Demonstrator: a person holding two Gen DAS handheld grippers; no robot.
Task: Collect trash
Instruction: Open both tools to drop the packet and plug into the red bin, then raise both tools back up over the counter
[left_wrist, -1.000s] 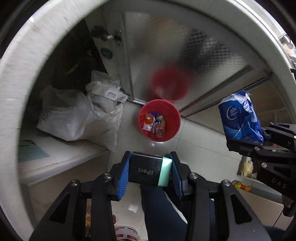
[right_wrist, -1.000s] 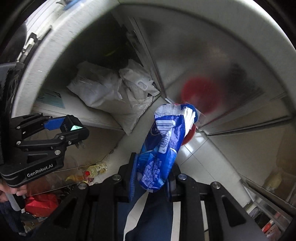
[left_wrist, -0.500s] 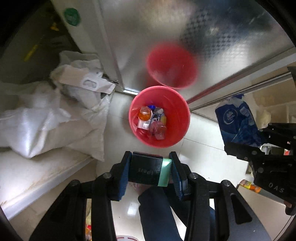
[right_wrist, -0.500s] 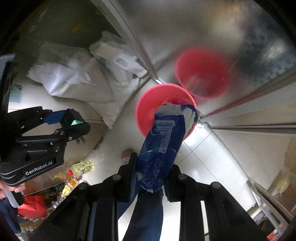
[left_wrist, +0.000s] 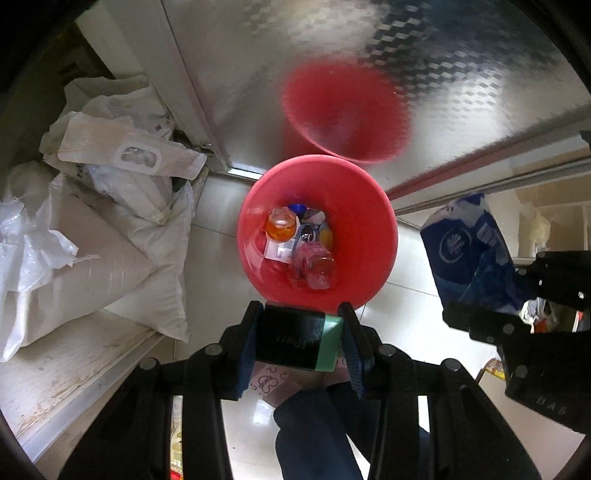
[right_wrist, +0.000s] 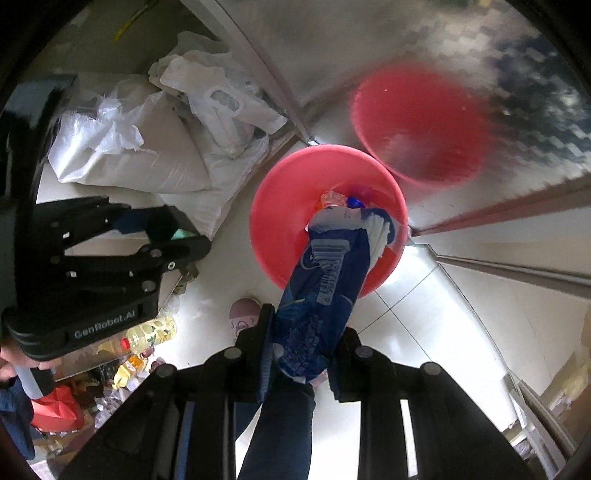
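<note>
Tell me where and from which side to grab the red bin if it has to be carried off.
Grip the red bin by its rim, coming straight down from above with one finger inside the wall and one outside. It stands upright and open-topped on the floor, its wall flares too wide for the jaws, and the far side sits close to the metal door. Choose the near rim. Both grippers are occupied now.

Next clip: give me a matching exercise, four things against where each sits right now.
Things:
1. black box with green end
2. blue plastic bag
3. orange bottle
4. white sacks

Places:
A. inside the red bin
B. piled on the floor beside the bin
C. clamped in the left gripper
D. clamped in the right gripper

Pairs: 1-C, 2-D, 3-A, 4-B
</note>
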